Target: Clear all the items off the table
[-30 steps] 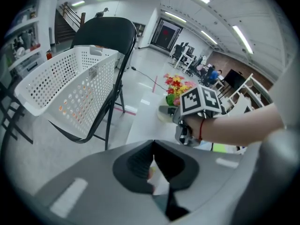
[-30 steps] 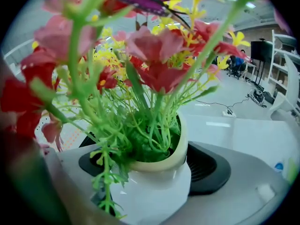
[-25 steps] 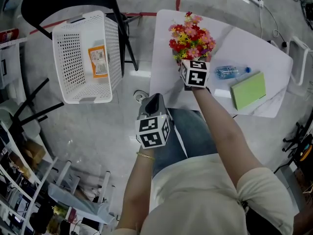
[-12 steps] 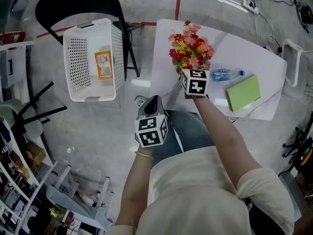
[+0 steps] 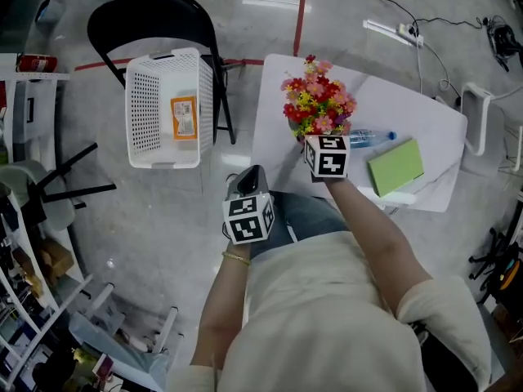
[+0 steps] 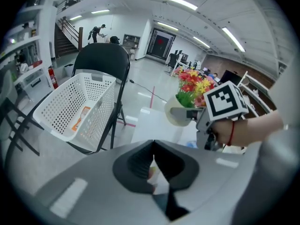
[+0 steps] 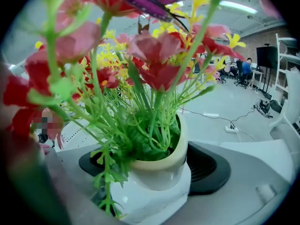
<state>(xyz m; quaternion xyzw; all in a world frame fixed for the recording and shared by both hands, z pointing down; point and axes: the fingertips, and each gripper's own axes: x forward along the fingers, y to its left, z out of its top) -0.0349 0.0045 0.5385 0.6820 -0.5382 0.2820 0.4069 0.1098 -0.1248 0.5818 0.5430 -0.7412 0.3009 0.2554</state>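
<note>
Grey polished floor (image 5: 163, 219) fills most of the head view, with a white counter (image 5: 392, 104) at the far right and a black folding chair (image 5: 151, 23) at the far left. A white perforated basket (image 5: 139, 113) sits on the chair, and an orange packet (image 5: 185, 118) lies flat inside it. The right gripper (image 5: 310, 135) is clamped on a flower pot (image 7: 159, 168). In the right gripper view its two dark jaws press on the left and right sides of the cream pot, which stands upright between them, with green stems and red, pink and yellow flowers rising in front of the lens. From above, the pot is over the near left part of the counter, but whether its base is clear of the surface is hard to tell. Just right of the gripper a clear bottle (image 5: 372, 138) lies on its side on the counter. Near it, further right, a green notebook (image 5: 395, 167) lies flat by the near edge. The left gripper (image 5: 252, 176) is off the counter, over the floor just beyond the person's lap and well apart from the basket. In the left gripper view its jaws are pressed together with nothing between them, and they point towards the chair, the basket and the right gripper with its pot.
</note>
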